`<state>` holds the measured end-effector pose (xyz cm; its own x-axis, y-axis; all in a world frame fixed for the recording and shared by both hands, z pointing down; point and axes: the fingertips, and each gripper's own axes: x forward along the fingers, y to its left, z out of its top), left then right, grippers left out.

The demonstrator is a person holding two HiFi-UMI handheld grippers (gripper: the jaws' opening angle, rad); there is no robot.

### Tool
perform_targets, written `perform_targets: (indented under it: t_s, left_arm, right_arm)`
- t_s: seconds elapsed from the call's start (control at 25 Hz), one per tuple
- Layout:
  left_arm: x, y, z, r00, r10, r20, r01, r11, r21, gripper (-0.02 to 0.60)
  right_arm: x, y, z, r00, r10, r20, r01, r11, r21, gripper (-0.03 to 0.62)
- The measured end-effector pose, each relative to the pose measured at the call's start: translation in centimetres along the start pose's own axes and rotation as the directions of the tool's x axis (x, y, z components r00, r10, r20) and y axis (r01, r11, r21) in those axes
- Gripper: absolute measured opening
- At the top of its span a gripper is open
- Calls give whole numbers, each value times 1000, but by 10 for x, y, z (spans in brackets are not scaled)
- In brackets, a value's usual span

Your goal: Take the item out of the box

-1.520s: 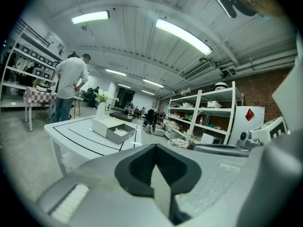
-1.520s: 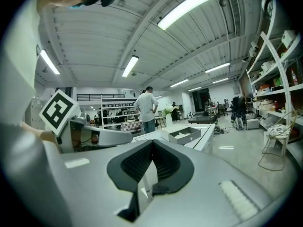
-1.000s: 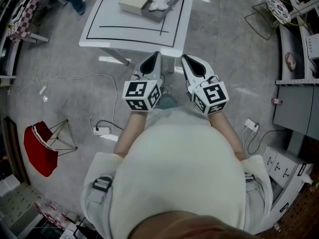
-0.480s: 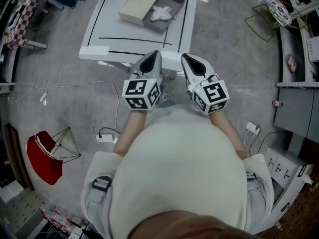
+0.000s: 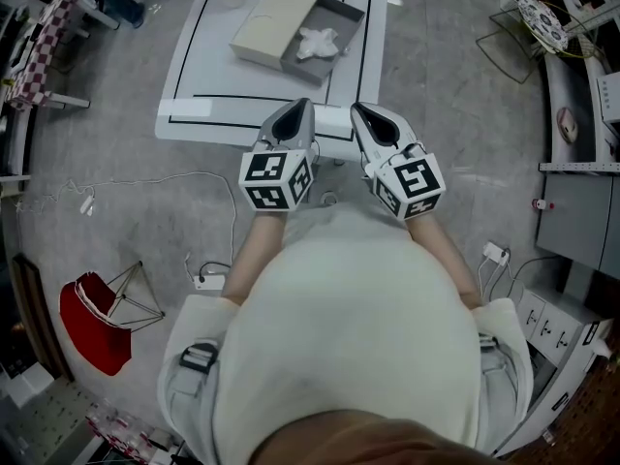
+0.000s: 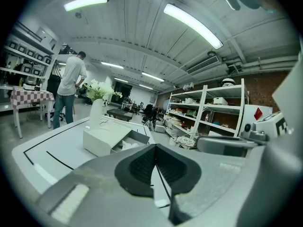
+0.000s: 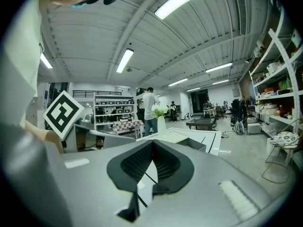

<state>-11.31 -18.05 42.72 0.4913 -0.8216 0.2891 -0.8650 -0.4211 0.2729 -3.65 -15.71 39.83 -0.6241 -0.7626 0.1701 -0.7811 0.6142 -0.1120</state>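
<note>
- Grey left gripper (image 5: 294, 114) and right gripper (image 5: 365, 116): we hold both side by side, pointing forward, jaws clenched, empty.
- White item (image 5: 318, 41) lies in open box (image 5: 269, 15) on table (image 5: 194, 66), well ahead.

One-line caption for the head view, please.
Left gripper and right gripper, both shut, at the table edge; white item lies in the open box.
</note>
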Motion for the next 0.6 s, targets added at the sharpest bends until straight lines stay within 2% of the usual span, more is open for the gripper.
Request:
perform_targets:
  t_s: [0.32,0.6]
  left_arm:
    - [26,21,6,999,-21,-34,21,1000,19,0]
    - [52,36,4,993,-38,-115,44,998,50,0]
  right_arm:
    - [28,-17,5,999,-41,15,41,999,5,-9]
    - [34,-30,6,996,-93,9,92,996,11,-9]
